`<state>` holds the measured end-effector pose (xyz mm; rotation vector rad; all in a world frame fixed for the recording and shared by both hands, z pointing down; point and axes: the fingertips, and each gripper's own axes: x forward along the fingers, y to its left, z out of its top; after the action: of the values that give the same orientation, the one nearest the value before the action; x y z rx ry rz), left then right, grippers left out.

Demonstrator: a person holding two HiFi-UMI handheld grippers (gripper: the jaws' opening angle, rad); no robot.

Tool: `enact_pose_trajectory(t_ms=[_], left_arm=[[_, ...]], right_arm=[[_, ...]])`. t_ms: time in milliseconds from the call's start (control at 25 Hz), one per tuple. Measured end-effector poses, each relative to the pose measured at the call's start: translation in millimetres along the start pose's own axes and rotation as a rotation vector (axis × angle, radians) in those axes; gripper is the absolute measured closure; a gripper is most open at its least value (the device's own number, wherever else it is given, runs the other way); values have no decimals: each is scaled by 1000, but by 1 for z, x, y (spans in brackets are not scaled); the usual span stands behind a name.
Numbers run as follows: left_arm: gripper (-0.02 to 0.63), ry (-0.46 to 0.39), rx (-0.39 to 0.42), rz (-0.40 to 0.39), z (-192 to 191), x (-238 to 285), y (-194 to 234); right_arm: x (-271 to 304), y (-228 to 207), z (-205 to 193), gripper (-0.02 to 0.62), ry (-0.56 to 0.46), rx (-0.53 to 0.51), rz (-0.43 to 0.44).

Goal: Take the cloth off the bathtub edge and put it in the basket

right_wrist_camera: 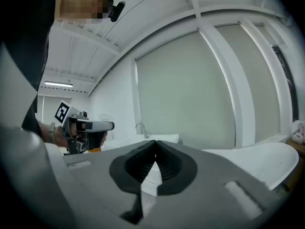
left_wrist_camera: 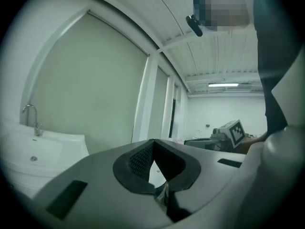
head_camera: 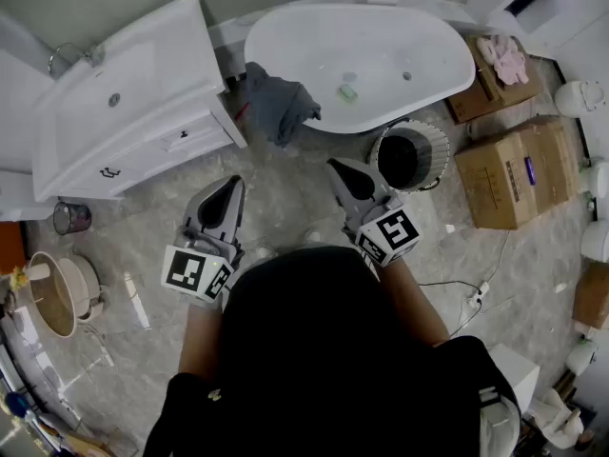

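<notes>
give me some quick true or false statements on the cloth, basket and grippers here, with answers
1. The grey cloth hangs over the bathtub edge. True.
2. The cloth lies in the basket. False: it is on the tub edge, and the basket stands apart on the floor.
3. The left hand-held gripper grips the cloth. False: its jaws are shut on nothing, short of the cloth.
4. The right hand-held gripper has its jaws together. True.
5. In the head view, the sink cabinet stands right of the bathtub. False: it stands to its left.
</notes>
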<state>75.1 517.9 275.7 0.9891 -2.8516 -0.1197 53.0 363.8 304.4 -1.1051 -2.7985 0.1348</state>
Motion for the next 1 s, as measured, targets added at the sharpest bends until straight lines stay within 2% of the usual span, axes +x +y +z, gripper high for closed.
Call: enact_pose_trajectory(t_ms=[320, 560, 760, 1000], left_arm=[[592, 40, -5, 27, -16, 41, -23], [592, 68, -36, 46, -31, 64, -10], [592, 85, -44, 23, -38, 91, 22], [592, 114, -41, -37, -38, 132, 95]], right_arm=[[-21, -48, 2, 600, -29, 20, 15], [-19, -80, -7, 600, -16, 34, -19], [6, -105, -13, 600, 1, 44, -58], [75, -130, -12, 599, 28, 65, -119]])
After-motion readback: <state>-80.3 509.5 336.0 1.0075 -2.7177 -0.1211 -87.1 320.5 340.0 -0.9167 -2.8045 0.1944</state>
